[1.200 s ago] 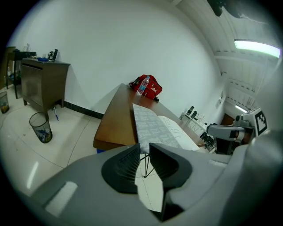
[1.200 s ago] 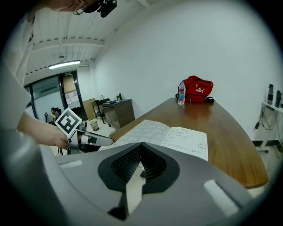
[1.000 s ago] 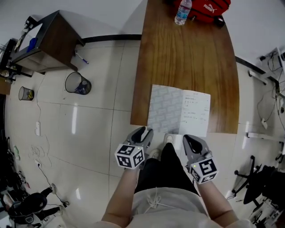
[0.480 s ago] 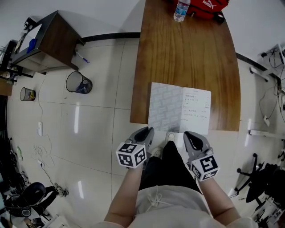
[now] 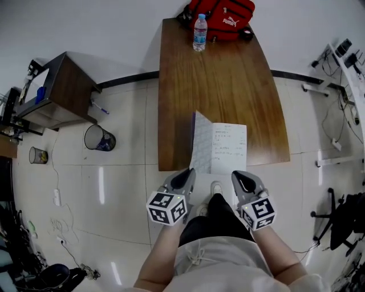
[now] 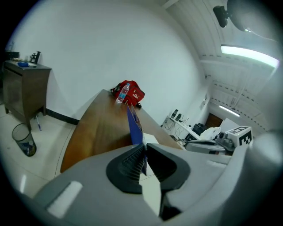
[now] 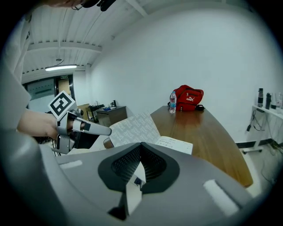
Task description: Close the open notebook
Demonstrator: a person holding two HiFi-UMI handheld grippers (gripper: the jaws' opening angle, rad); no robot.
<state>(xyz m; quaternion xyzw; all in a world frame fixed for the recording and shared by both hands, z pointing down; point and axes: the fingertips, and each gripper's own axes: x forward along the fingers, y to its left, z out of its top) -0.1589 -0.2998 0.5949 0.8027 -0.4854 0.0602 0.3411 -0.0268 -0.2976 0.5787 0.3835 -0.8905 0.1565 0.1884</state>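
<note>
The notebook lies at the near edge of the wooden table (image 5: 228,85). Its written right page (image 5: 229,149) is flat, while its left cover (image 5: 199,145) stands lifted and tilted, patterned side inward. My left gripper (image 5: 183,174) holds that cover's near edge; its jaws are closing, with the blue cover (image 6: 135,126) pinched between the pads. My right gripper (image 5: 239,177) hovers just off the table edge near the right page, jaws together and empty. The right gripper view shows the raised cover (image 7: 135,128) and the page (image 7: 174,143) ahead of the right gripper (image 7: 140,145).
A water bottle (image 5: 199,24) and a red bag (image 5: 225,14) sit at the table's far end. A wire bin (image 5: 98,138) and a dark side cabinet (image 5: 63,85) stand on the tiled floor to the left. The person's legs are below the table edge.
The notebook's left cover has risen from flat to steeply tilted, taken by my left gripper, which moved up. The head view has shifted, showing more of the table's far end.
</note>
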